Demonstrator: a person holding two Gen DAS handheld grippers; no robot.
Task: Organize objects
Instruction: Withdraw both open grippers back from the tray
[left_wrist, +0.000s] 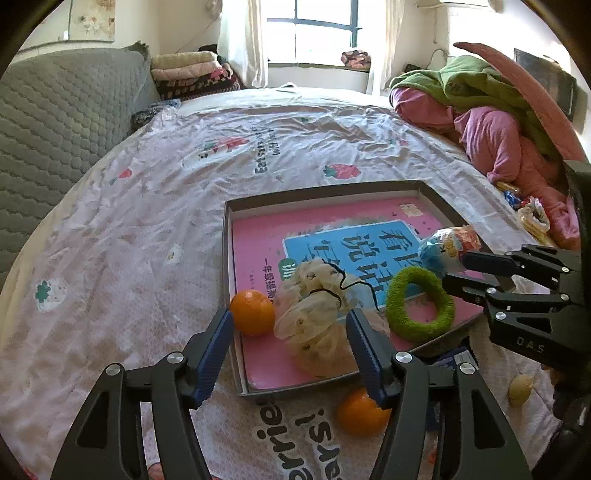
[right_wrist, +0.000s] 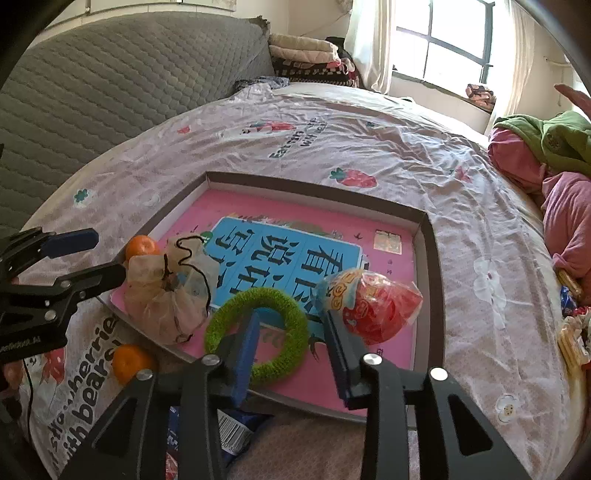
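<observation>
A: How do the jaws stand?
B: Left gripper (left_wrist: 291, 332) is spread, its pads either side of the mesh pouch (left_wrist: 314, 306) without pressing it. Right gripper (right_wrist: 291, 336) is parted, gripping nothing.
A: Locations relative to the tray (right_wrist: 428, 258)?
B: Inside: pouch, green ring (right_wrist: 258, 332), red snack bag (right_wrist: 373, 302), one orange (left_wrist: 253, 312). Just outside its near edge: second orange (left_wrist: 362, 413).

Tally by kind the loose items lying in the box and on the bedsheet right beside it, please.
Oranges: 2, one in the box, one on the sheet
Mesh pouch: 1
Green fuzzy ring: 1
Wrapped snack: 1
Pink book: 1
Blue packet: 1
Total: 7
</observation>
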